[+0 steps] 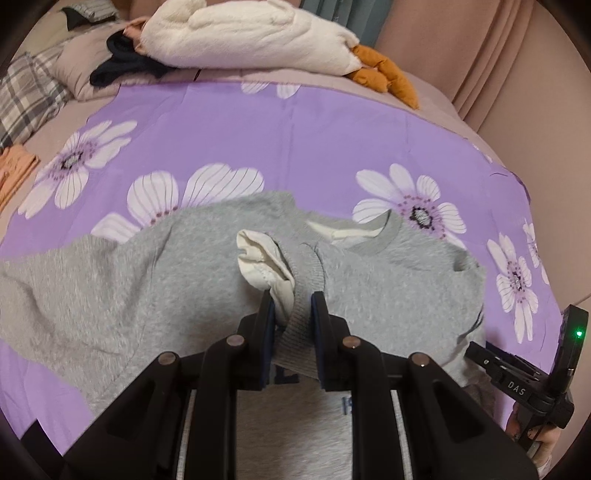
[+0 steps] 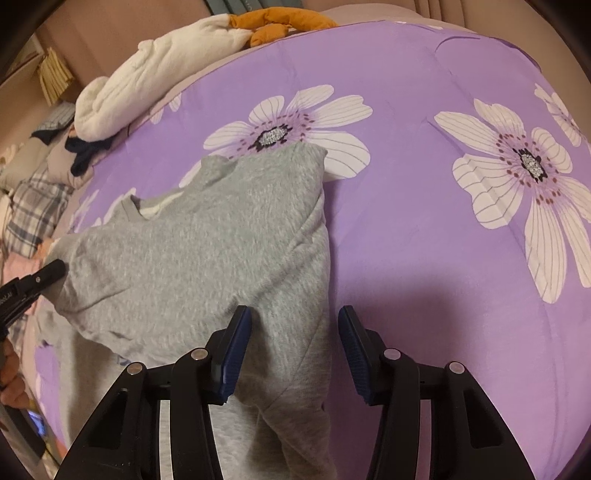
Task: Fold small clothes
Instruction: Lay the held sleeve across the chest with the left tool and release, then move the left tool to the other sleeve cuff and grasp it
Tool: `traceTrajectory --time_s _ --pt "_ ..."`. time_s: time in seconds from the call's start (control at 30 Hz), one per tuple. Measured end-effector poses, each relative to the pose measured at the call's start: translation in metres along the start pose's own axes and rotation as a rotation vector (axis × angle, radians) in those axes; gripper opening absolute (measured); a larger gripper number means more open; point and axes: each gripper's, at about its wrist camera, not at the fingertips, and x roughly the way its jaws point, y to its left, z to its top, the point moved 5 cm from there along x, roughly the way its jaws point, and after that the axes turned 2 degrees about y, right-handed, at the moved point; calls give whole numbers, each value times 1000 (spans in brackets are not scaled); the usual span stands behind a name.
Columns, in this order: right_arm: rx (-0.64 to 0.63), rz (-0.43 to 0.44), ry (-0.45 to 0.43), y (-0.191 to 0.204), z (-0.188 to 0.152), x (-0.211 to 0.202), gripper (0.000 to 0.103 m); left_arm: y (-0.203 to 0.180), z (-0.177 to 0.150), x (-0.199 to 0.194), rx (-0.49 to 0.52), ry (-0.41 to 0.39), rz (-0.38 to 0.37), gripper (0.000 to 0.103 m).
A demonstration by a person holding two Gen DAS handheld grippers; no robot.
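From the left wrist, the left gripper is clamped narrow on the ribbed cuff of the grey sweatshirt, which lies mid-bedspread, apparently to carry the sleeve across for a fold; its lower hem is cut off behind the tool. From the right wrist, the right gripper stands half-wide over the sweatshirt's right edge, pads clear of the cloth. The print on the chest is hidden.

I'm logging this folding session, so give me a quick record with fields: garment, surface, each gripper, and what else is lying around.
garment: grey sweatshirt, white lining showing at cuff
surface: purple floral bedspread
left gripper: shut on the sleeve cuff
right gripper: jaws apart, sweatshirt's edge between them, not pinched
background: cream plush, dark garment, plaid pillow
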Motion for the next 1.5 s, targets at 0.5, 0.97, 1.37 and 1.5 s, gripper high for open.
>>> traceTrajectory --time_s 0.5,0.97,1.37,1.5 --pt "-28 -49 11 4 0 6 51 27 -24 37 -5 94 58 24" --pt "-59 -108 -16 8 -2 10 51 52 -32 45 -31 46 103 68" --pt "0 -93 -85 22 -4 -27 81 63 -31 -59 -75 -93 28 91" --pt "-26 -62 -206 44 -3 -78 98 93 -36 -107 -159 -195 36 103"
